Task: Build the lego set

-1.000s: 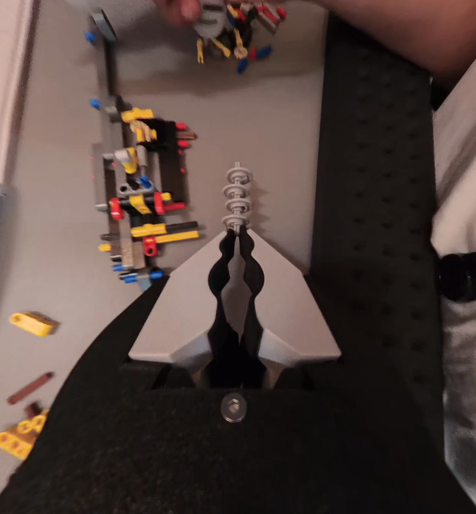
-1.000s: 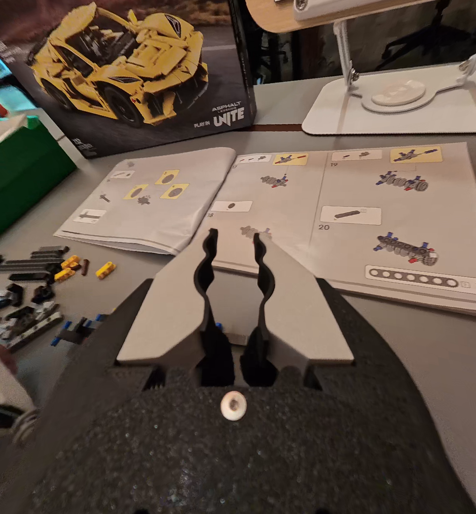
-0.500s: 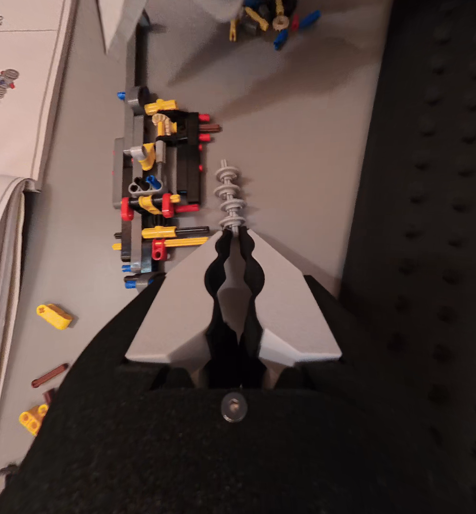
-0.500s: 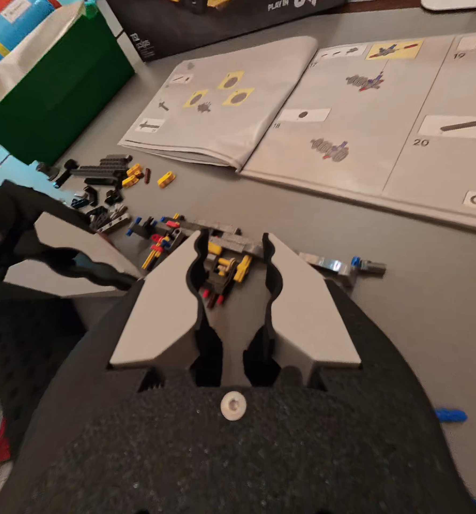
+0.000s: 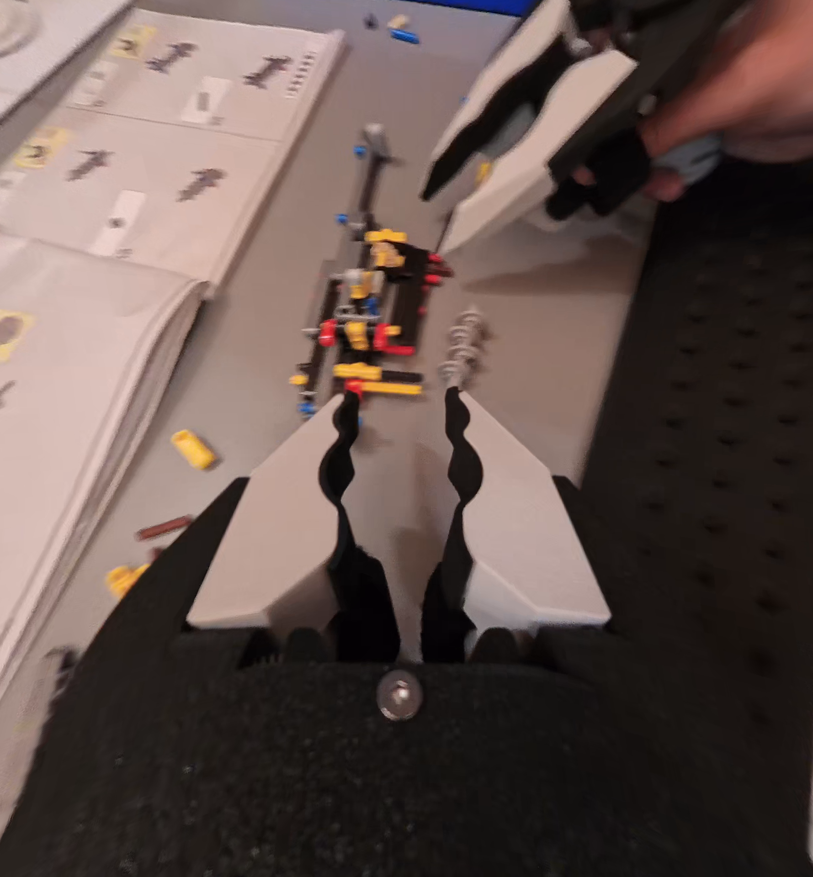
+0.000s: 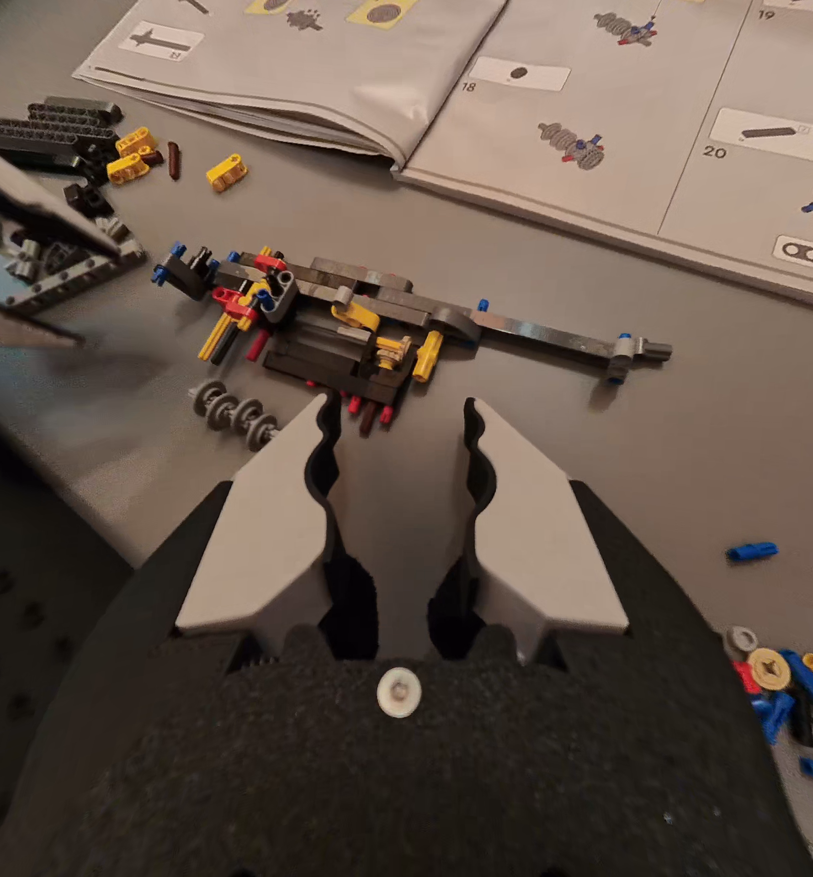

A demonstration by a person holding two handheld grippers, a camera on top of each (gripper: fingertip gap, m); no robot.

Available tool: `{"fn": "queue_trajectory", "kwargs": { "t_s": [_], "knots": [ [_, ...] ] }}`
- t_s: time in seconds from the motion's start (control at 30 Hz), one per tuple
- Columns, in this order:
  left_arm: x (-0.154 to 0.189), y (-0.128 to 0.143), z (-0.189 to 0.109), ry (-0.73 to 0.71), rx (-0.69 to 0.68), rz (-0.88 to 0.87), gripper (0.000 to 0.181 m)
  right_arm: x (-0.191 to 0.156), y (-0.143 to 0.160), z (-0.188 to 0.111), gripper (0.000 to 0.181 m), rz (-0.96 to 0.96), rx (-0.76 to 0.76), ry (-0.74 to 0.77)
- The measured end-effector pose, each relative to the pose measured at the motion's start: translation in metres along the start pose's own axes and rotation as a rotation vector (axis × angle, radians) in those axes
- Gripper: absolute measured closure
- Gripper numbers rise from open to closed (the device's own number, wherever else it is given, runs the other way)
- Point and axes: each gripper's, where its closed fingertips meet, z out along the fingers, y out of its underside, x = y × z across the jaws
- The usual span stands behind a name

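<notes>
Left gripper point(image 5: 400, 396) jaws spread wide, holding nothing. Grey axle with four round discs point(image 5: 461, 349) lies on table just past its right tip. Right gripper point(image 6: 397, 410) jaws also apart, empty, tips just short of half-built lego model point(image 6: 347, 327). Bare grey table point(image 6: 561, 451) between right jaws, room to move. Model long and flat, stretches sideways. Open instruction booklet point(image 6: 513, 156) beyond it. Loose yellow piece point(image 6: 226, 173) and dark beams point(image 6: 48, 125) far left. Blue pin point(image 6: 751, 551) right, small heap of pieces point(image 6: 784, 683) near right edge.
</notes>
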Motion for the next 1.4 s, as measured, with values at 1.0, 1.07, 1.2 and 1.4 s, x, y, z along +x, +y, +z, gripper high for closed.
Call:
{"fn": "queue_trajectory", "kwargs": {
  "t_s": [1.0, 1.07, 1.2, 1.4],
  "knots": [
    [-0.084, 0.007, -0.022, -0.16, 0.056, -0.293, 0.134, 0.053, -0.06, -0.012, 0.138, 0.052, 0.279, 0.04],
    [-0.108, 0.011, -0.027, -0.197, 0.066, -0.452, 0.131, 0.071, -0.06, -0.02, 0.124, 0.073, 0.3, 0.047],
    [-0.131, 0.007, -0.045, -0.222, 0.148, -0.57, 0.126, 0.098, -0.055, -0.045, 0.118, 0.058, 0.313, 0.091],
    [-0.119, 0.023, -0.055, -0.27, 0.04, -0.352, 0.132, 0.139, -0.002, -0.084, 0.145, 0.093, 0.185, 0.32]
  ]
}}
